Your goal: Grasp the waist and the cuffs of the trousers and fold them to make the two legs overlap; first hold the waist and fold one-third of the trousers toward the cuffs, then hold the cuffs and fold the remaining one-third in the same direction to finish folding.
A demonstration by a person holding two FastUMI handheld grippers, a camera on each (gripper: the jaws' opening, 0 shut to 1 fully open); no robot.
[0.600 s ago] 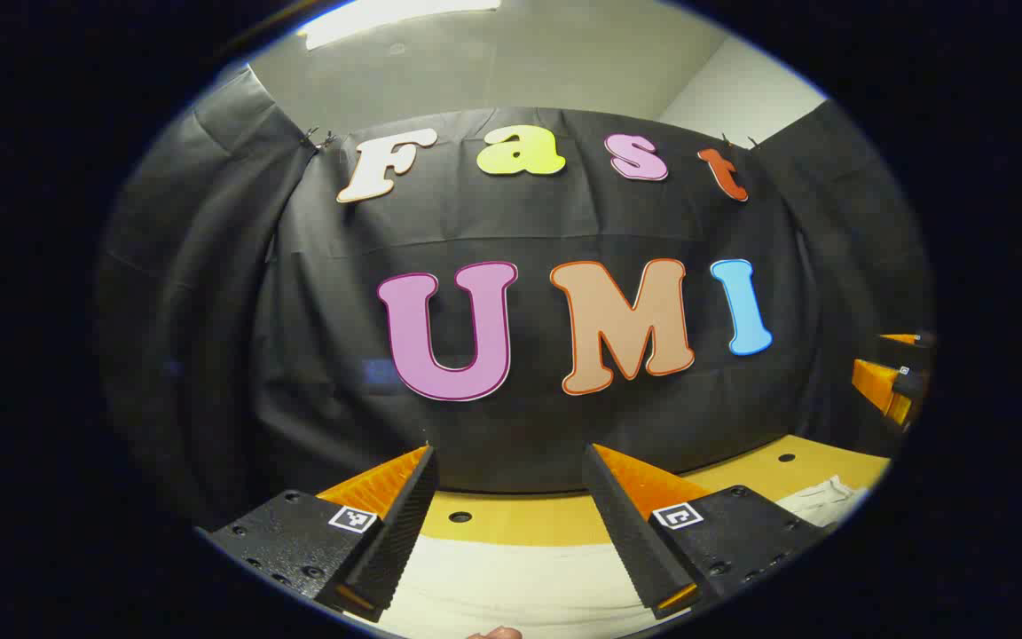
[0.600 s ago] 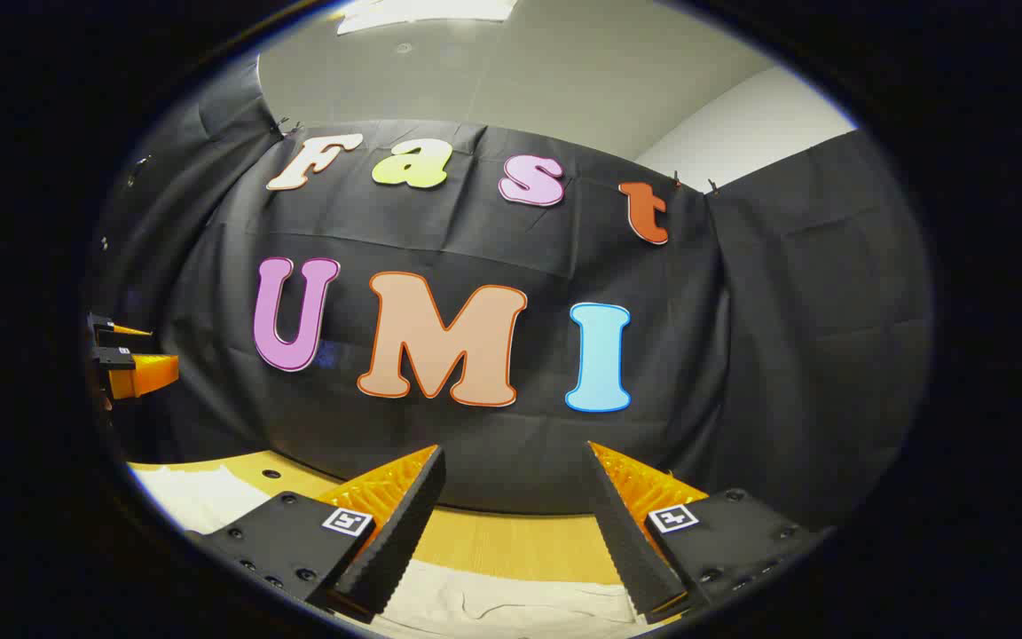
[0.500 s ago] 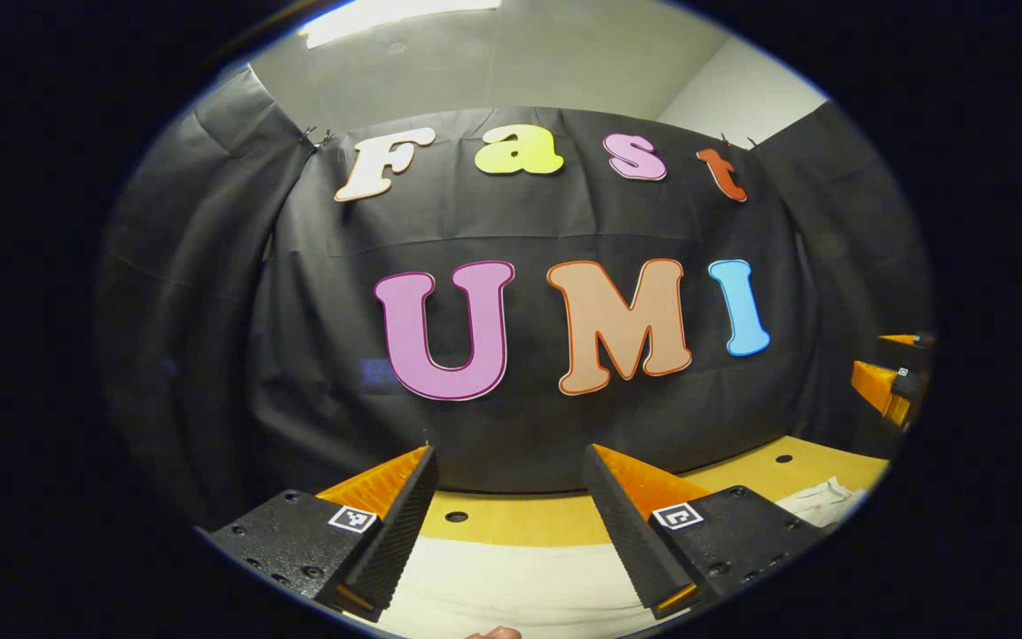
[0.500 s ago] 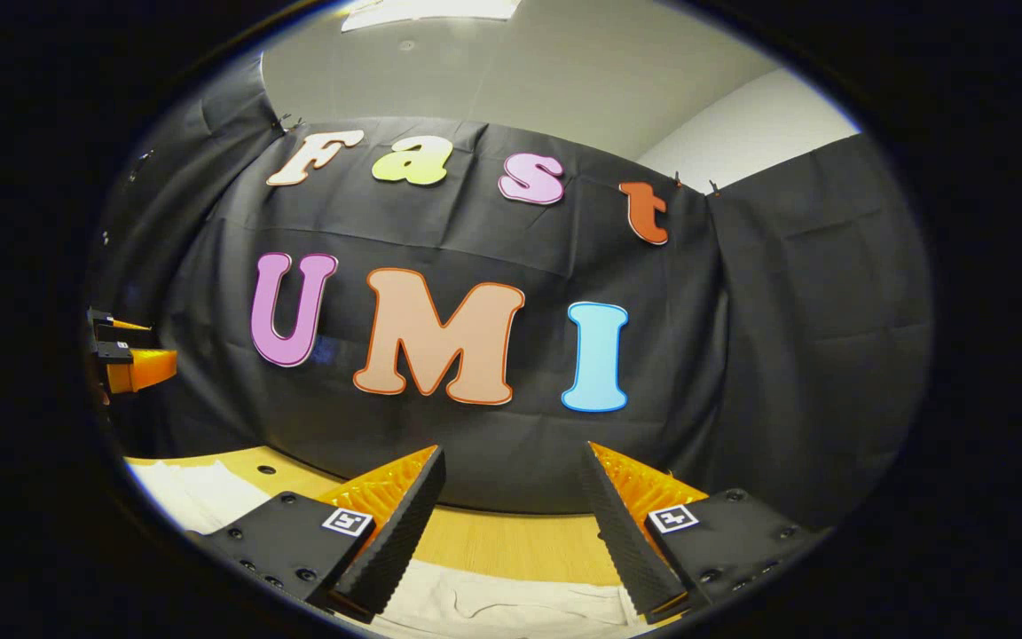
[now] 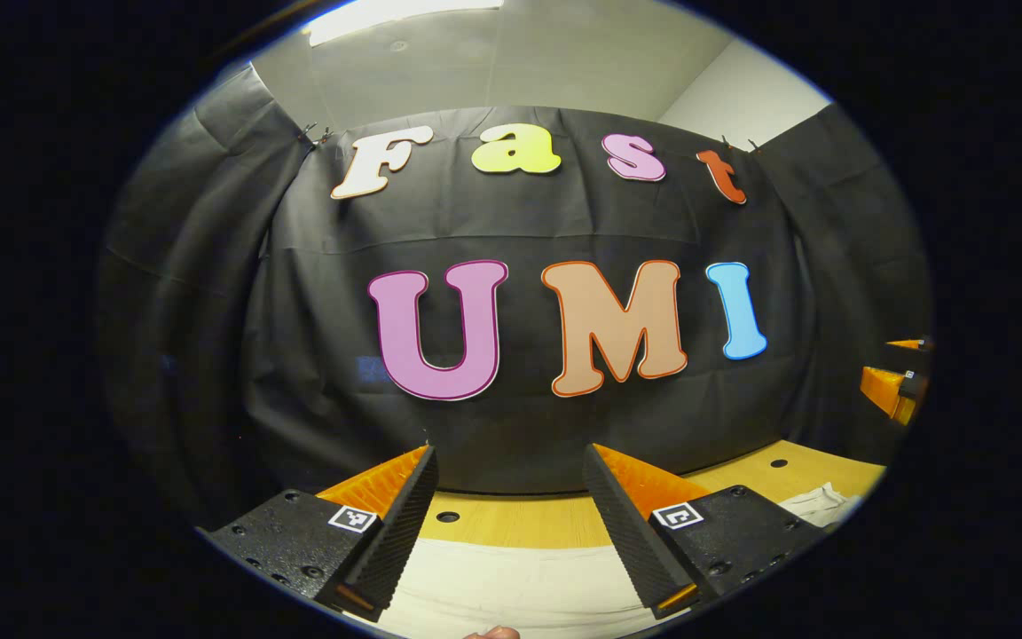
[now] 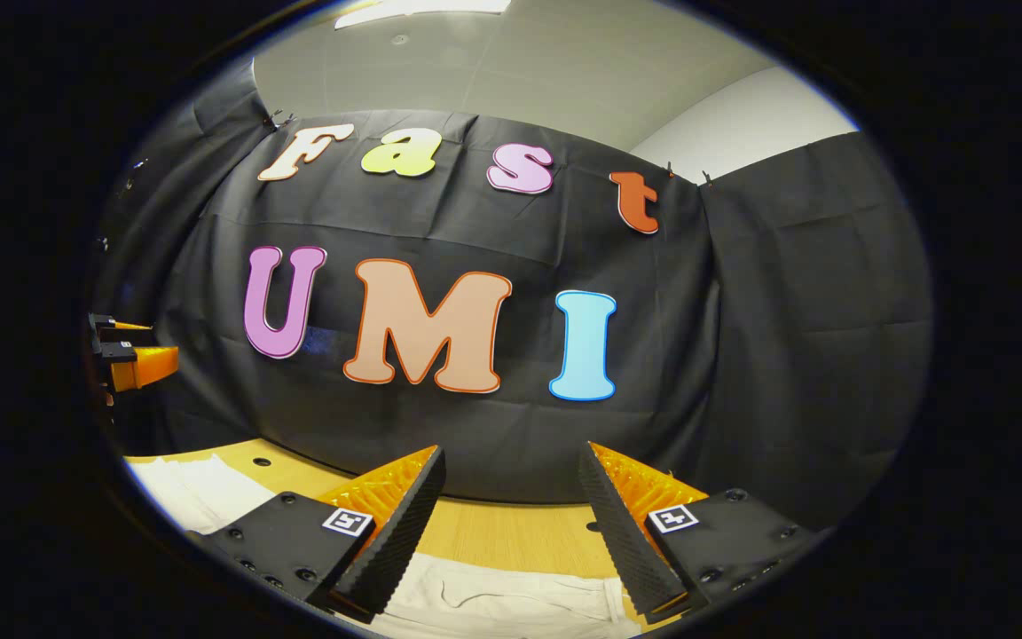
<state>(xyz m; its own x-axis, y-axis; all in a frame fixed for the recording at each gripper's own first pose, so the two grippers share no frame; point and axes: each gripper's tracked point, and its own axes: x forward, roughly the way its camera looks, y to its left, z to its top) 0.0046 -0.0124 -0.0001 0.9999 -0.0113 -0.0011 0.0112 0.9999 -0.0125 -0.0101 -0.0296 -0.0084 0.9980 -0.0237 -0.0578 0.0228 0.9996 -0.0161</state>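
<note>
Your left tool (image 5: 507, 524) and right tool (image 6: 507, 524) both hover released above the pale trousers (image 6: 511, 603), which lie flat on the wooden counter (image 5: 520, 524) (nothing gripped yet). You seem at the first step: lower both onto waist and cuffs.
</note>
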